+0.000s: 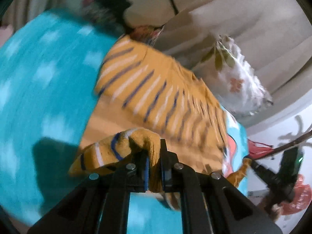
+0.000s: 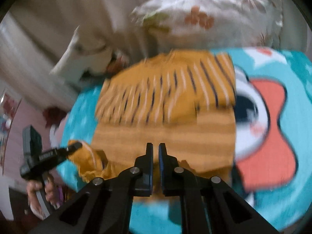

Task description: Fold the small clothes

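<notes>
A small mustard-orange garment with dark blue and white stripes [image 1: 156,89] lies partly folded on a turquoise blanket [image 1: 42,81]. My left gripper [image 1: 155,156] is shut on a bunched corner of the garment, cloth pinched between its blue pads. In the right wrist view the garment [image 2: 165,105] lies ahead, its plain lower part just beyond my right gripper [image 2: 156,152]. The right gripper's jaws stand nearly closed with a thin gap, and I cannot tell if cloth is between them. The left gripper [image 2: 72,148] shows at left, holding the garment's corner.
A white floral pillow [image 2: 204,11] and beige bedding [image 1: 234,19] lie behind the garment. The blanket carries a large red, white and black cartoon print [image 2: 269,128] at right. The right gripper [image 1: 251,161] shows at the lower right in the left wrist view.
</notes>
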